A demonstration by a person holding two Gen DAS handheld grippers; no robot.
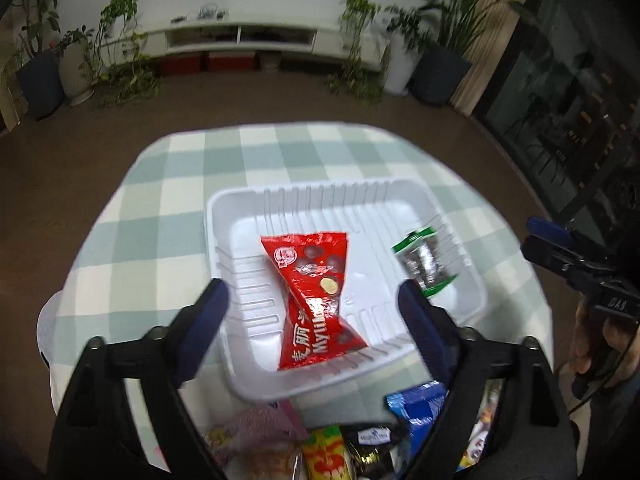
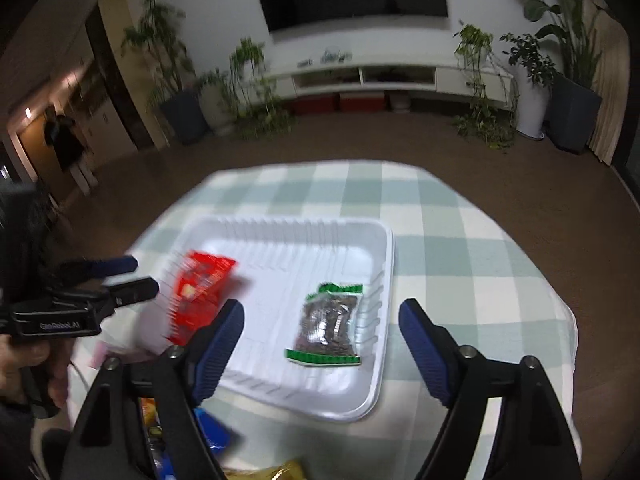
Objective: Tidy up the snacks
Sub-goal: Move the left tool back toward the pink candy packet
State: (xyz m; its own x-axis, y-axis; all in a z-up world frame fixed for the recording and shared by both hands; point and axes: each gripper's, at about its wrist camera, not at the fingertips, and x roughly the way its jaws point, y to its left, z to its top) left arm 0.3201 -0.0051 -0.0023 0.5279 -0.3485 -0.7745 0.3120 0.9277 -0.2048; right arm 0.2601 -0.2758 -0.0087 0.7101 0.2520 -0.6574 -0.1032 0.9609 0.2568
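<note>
A white ribbed tray sits on a round table with a green-checked cloth. A red Mylikes snack packet lies in its left half. A clear packet with green ends lies by the tray's right wall. My left gripper hangs open above the red packet, touching nothing. My right gripper is open above the green-edged packet, pads apart from it.
Several loose snacks lie at the table's near edge: a blue packet, a yellow one, a pink one, a dark one. A hand holds the right gripper. Potted plants and a low white cabinet stand beyond.
</note>
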